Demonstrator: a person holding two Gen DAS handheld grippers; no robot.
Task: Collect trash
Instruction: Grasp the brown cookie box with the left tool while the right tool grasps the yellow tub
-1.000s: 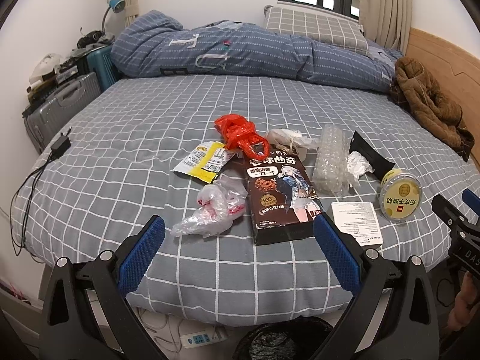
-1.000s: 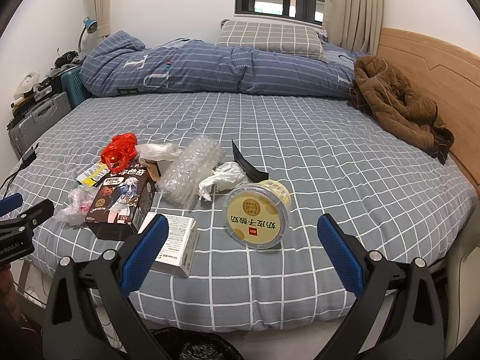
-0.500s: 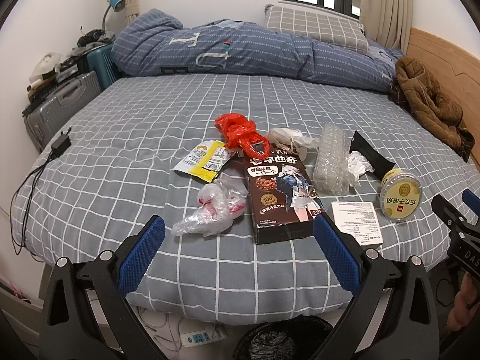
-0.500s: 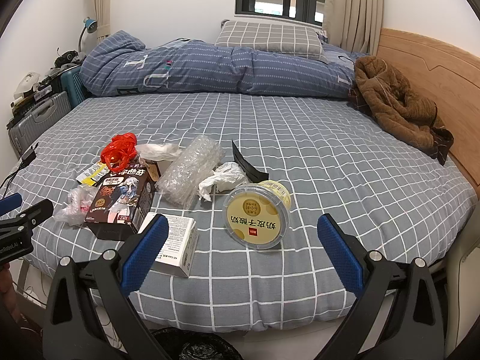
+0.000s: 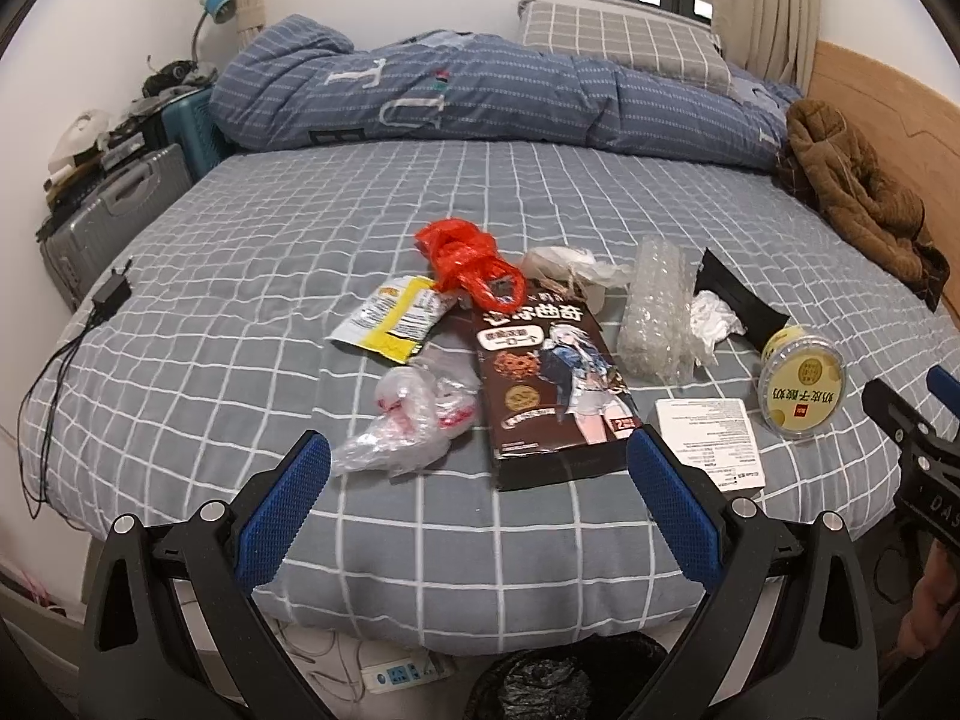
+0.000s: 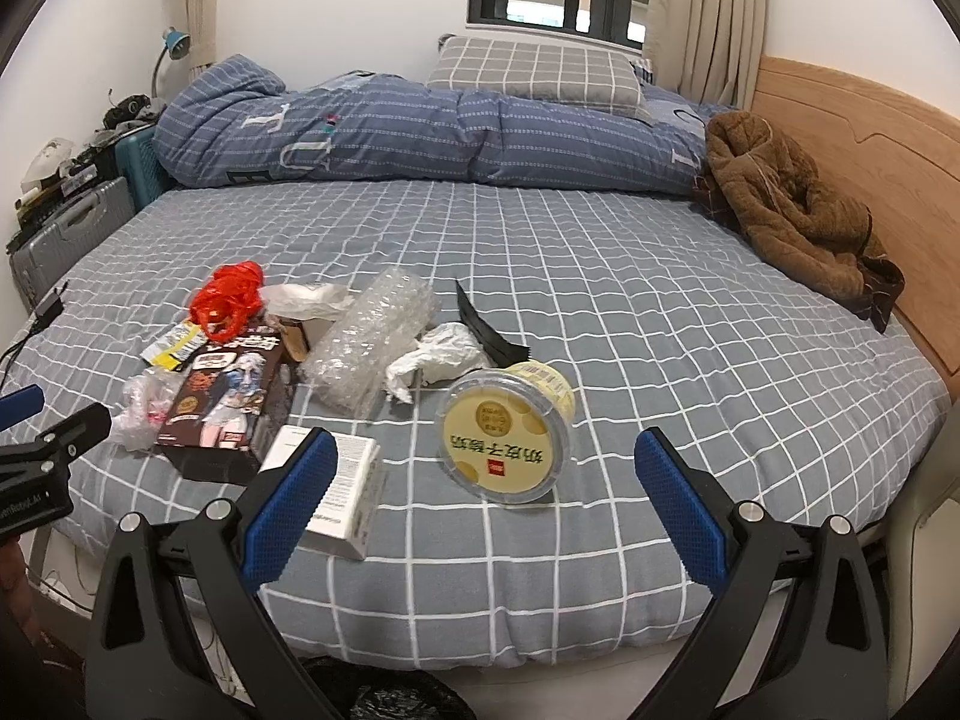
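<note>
Where it lies sideways, yellow tub (image 6: 507, 429) shows red-labelled lid.

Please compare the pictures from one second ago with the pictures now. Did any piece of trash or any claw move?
Nothing has visibly changed. Both the left claw and the right claw hang open and empty at the near edge of the bed, as before. The brown snack box, the yellow tub, the white box and the red bag lie where they lay.
</note>
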